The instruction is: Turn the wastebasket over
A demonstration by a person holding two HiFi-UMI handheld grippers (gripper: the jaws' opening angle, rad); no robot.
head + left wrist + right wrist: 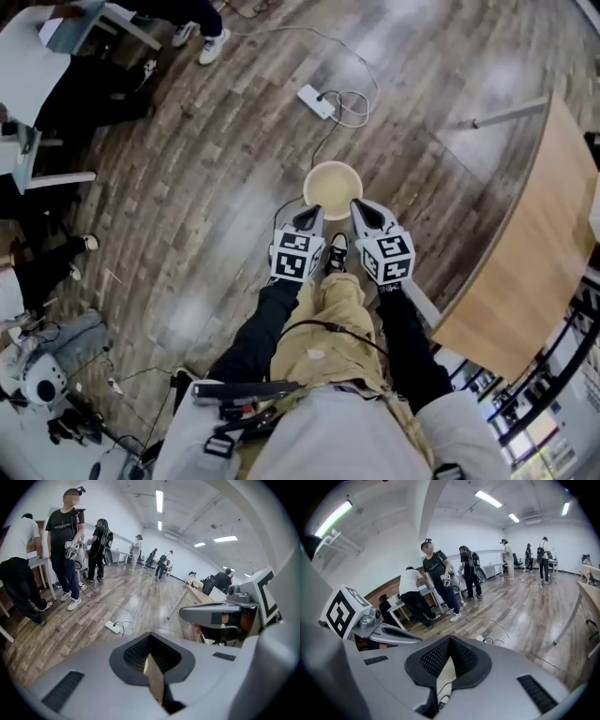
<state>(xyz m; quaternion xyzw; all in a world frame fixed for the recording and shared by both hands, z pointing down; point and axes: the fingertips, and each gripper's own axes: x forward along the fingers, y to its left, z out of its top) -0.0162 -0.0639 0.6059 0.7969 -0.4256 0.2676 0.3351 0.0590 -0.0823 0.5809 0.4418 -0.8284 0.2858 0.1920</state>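
Note:
A cream round wastebasket (332, 184) stands on the wood floor with its opening up, just ahead of the person's feet. My left gripper (311, 215) sits at the near left of its rim and my right gripper (360, 209) at the near right. In the left gripper view the jaws (152, 657) are closed on a thin tan slice of the wastebasket's wall (155, 681). The right gripper view shows the same: its jaws (449, 660) pinch a pale strip of the rim (446, 677). Most of the basket is hidden behind the jaws in both gripper views.
A white power strip (316, 100) with a looped cable lies on the floor beyond the basket. A wooden table (534, 253) stands close on the right. A white desk (37, 56) and several people are at the far left. The person's shoe (337, 251) is right behind the basket.

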